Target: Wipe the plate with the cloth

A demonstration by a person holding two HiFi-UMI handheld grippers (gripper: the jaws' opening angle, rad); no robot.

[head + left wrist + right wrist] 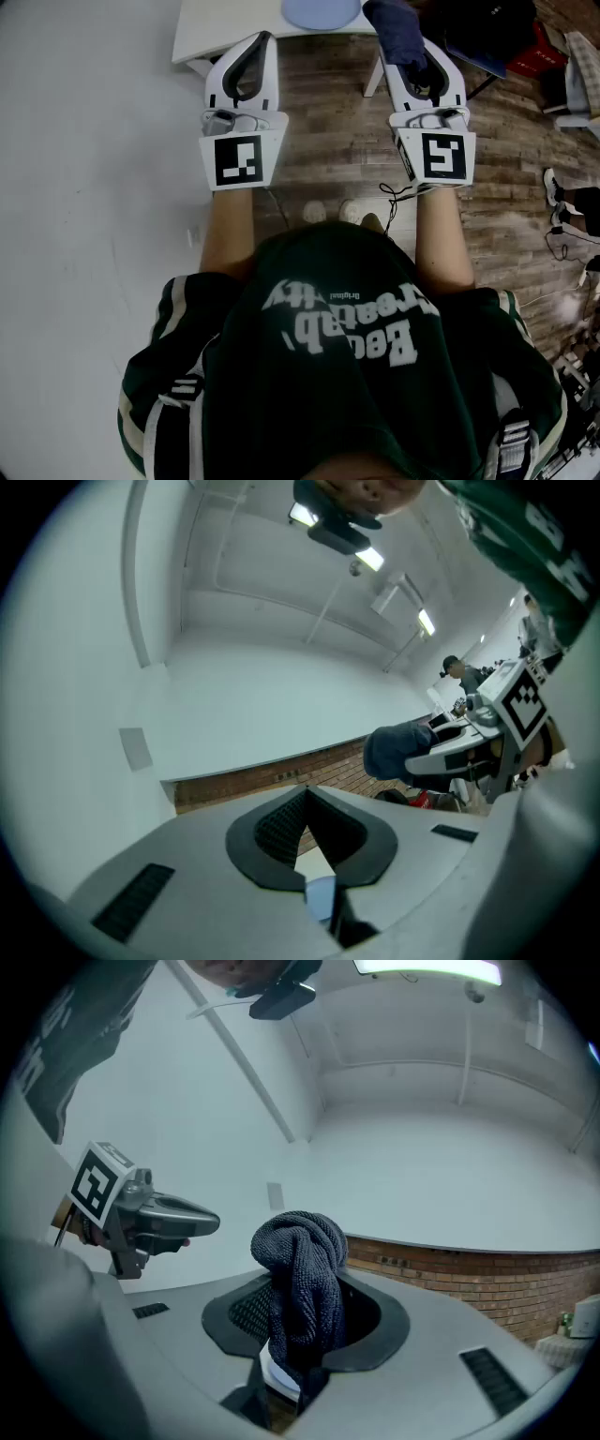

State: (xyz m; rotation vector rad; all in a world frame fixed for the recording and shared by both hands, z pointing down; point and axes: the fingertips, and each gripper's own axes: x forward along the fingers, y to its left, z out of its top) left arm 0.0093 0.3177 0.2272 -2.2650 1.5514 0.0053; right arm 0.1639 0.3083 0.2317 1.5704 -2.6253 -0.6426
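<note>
Floor (328, 141): brown wood planks. Wall (281, 696): plain white, with a brick strip (450, 1265) along its base. Table (225, 28): white. Ceiling light (427, 969): long, lit.

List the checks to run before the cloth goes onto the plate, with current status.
1. Cloth clamped in right gripper: ok, bunched between the jaws.
2. Left gripper free: ok, jaws together on nothing.
3. Plate located: ok, on the table ahead, partly cut off by the head view's top edge.
4. Cloth over plate: not ok, it is off to the plate's right.
5. Plate steadied: not ok, neither gripper touches it.
6. Where the plate needs wiping: cannot tell, too little of it shows.
</note>
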